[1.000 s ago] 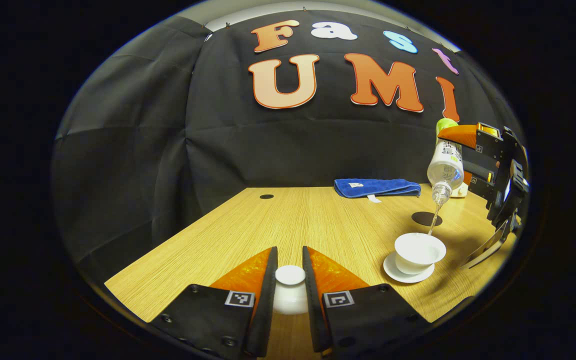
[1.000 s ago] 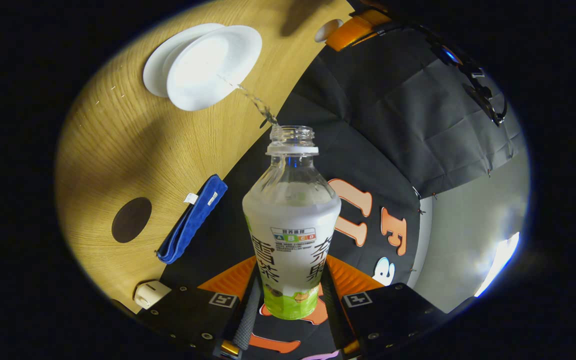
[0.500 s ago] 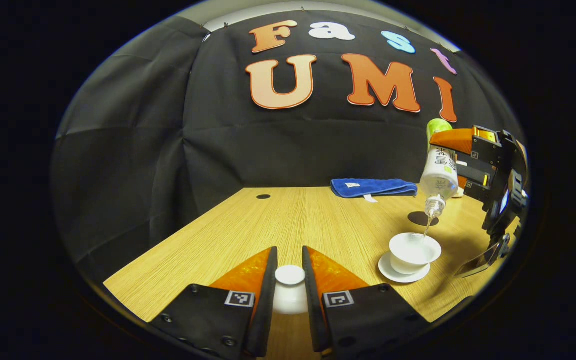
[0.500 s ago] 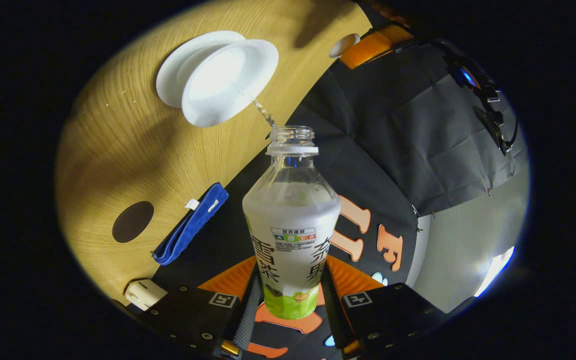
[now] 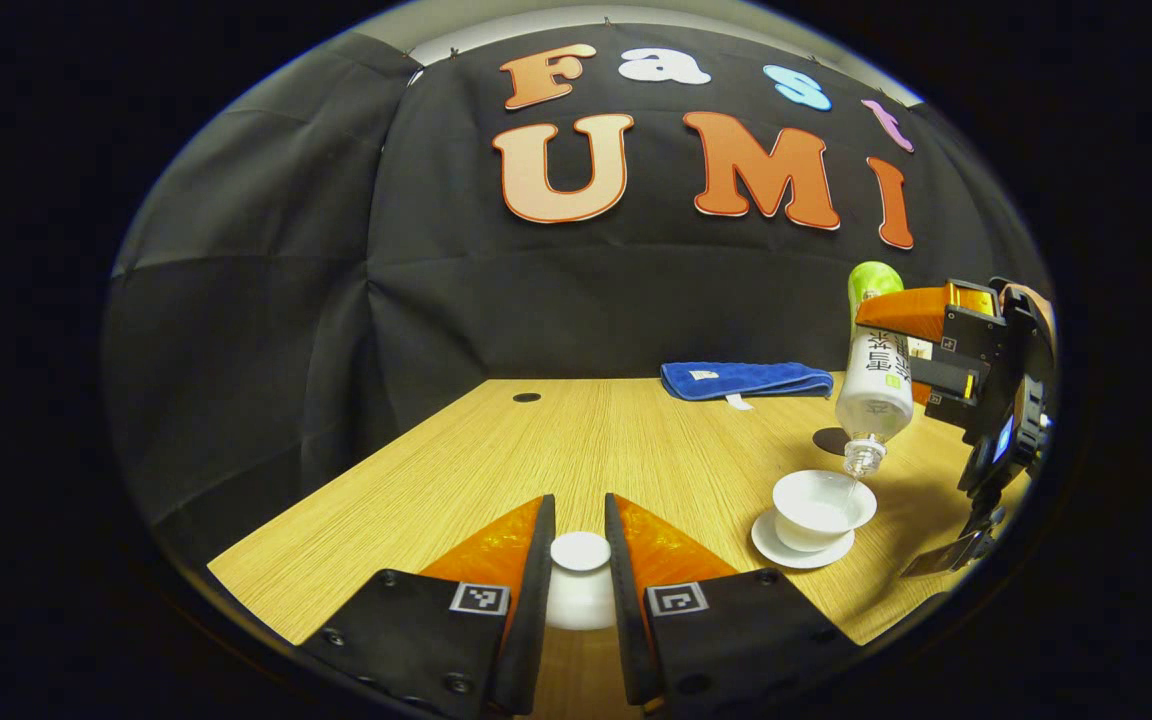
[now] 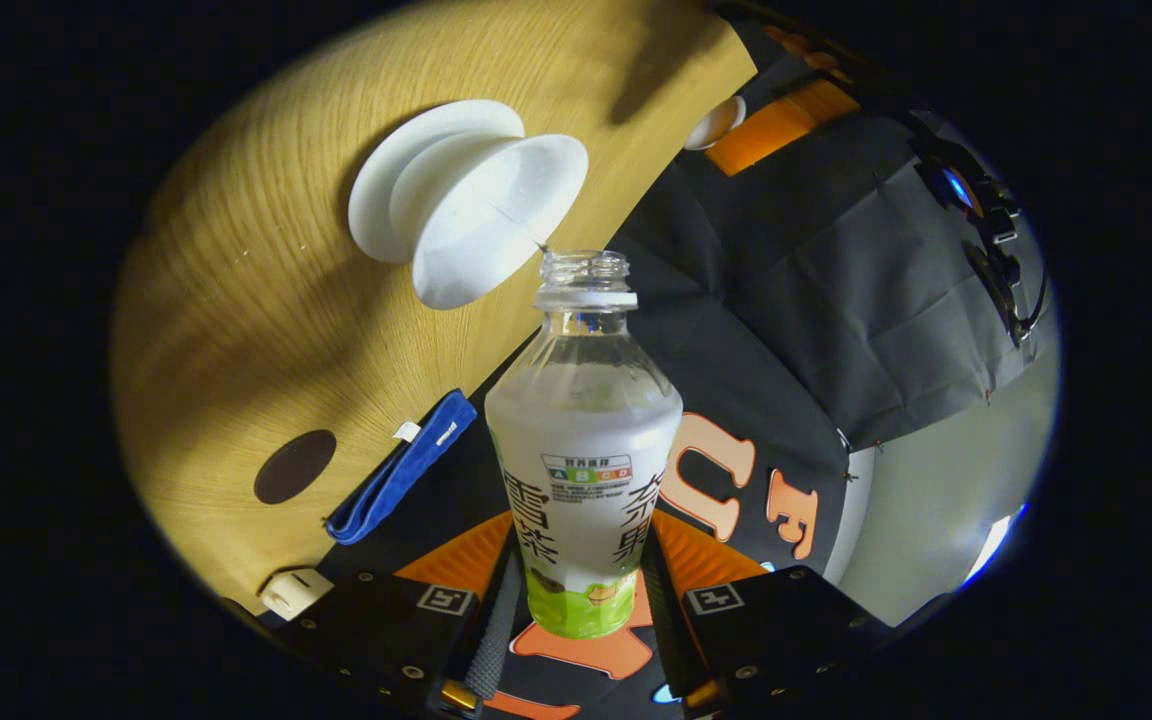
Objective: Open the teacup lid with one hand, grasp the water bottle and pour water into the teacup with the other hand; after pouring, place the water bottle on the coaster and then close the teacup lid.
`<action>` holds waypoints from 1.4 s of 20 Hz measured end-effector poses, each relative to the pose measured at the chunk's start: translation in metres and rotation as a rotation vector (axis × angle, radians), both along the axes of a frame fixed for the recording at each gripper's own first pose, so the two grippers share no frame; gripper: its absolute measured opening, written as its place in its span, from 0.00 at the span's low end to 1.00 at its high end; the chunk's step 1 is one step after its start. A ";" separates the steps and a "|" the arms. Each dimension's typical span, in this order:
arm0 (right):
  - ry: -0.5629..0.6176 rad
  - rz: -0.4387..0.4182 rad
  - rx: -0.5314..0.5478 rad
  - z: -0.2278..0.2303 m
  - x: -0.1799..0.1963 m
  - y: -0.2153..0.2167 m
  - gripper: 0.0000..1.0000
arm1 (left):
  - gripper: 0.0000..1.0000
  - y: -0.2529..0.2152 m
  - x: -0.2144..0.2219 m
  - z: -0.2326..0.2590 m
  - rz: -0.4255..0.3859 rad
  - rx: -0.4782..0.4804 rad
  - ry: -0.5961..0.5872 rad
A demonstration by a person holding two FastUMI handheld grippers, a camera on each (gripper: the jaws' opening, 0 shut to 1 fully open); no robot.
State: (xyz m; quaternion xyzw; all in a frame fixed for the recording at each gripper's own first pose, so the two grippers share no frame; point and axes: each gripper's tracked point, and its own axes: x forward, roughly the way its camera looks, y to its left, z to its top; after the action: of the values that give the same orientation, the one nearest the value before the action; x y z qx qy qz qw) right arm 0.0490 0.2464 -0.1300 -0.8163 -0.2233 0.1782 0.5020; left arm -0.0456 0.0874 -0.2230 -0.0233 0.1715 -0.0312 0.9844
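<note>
In the right gripper view, my right gripper (image 6: 576, 590) has its jaws closed on the lower body of the water bottle (image 6: 584, 450), one finger pressing each side of the label. The bottle's long axis runs straight out from the jaws, neck leading, and its open mouth sits just over the near rim of the teacup (image 6: 496, 225). A thin thread of water links mouth and cup. In the left gripper view the bottle hangs almost inverted above the cup, which stands on its saucer (image 5: 802, 540) on the table (image 5: 576, 440).

The bottle is clear plastic with a white and green label, capless, and seems to hold plenty yet. The teacup is plain white and wide-mouthed.

My left gripper (image 5: 579, 560) holds the white teacup lid (image 5: 580, 578) between nearly closed jaws, low over the near table, well apart from the cup.

Beyond the cup lies the dark round coaster (image 5: 832, 440), close behind the bottle and nearer my right gripper than my left. I judge that the next move is to right the bottle and carry it a short way back. A folded blue cloth (image 5: 746, 379) lies at the table's far edge.
</note>
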 end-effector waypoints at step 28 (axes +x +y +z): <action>1.002 -0.428 1.670 -0.021 0.096 -0.090 0.63 | 0.36 -0.107 0.024 0.080 -0.119 -0.125 -0.203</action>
State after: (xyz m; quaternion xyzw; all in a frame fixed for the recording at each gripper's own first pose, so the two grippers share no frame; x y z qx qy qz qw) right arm 0.1453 0.1566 -0.1512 -0.0549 0.1127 0.1936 0.9730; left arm -0.0219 -0.0191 -0.1430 -0.0711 0.0700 -0.1021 0.9898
